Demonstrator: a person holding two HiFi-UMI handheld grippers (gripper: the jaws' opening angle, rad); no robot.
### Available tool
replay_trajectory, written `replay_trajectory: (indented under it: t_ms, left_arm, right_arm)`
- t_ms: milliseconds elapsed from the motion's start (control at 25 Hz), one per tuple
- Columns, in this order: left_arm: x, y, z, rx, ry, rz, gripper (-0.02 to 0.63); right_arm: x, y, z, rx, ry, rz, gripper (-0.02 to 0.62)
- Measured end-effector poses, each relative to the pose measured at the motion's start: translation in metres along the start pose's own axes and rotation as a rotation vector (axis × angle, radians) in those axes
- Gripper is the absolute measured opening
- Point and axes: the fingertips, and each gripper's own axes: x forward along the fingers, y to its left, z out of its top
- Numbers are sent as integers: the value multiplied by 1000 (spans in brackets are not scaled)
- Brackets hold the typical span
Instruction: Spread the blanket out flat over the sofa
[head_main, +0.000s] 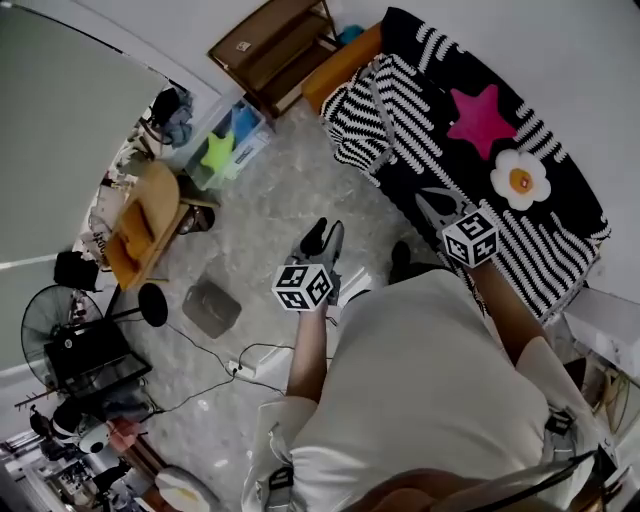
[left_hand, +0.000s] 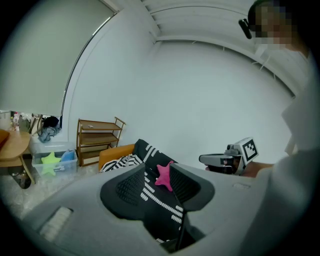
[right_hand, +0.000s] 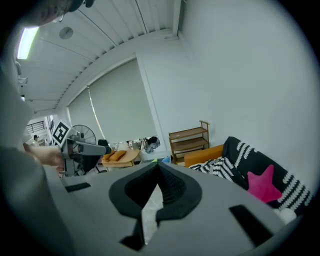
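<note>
The left gripper (head_main: 322, 238) had its jaws apart and empty. The right gripper (head_main: 438, 204) had its tips together on nothing. Neither held the blanket (head_main: 470, 170), which lay along the sofa (head_main: 340, 62), running from 12 to 3 o'clock of the person in the head view. Most of it looked flat. Its 12 o'clock end sat bunched in a striped fold, leaving the orange end bare, so that end probably remained to be drawn out.
</note>
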Motion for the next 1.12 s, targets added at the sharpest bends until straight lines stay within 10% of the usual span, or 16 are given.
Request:
replay_trajectory:
  t_ms: [1120]
  left_arm:
    - [134,80,74,54,89,-74,160]
  right_arm:
    - [88,-117,35,120,5,-131,2]
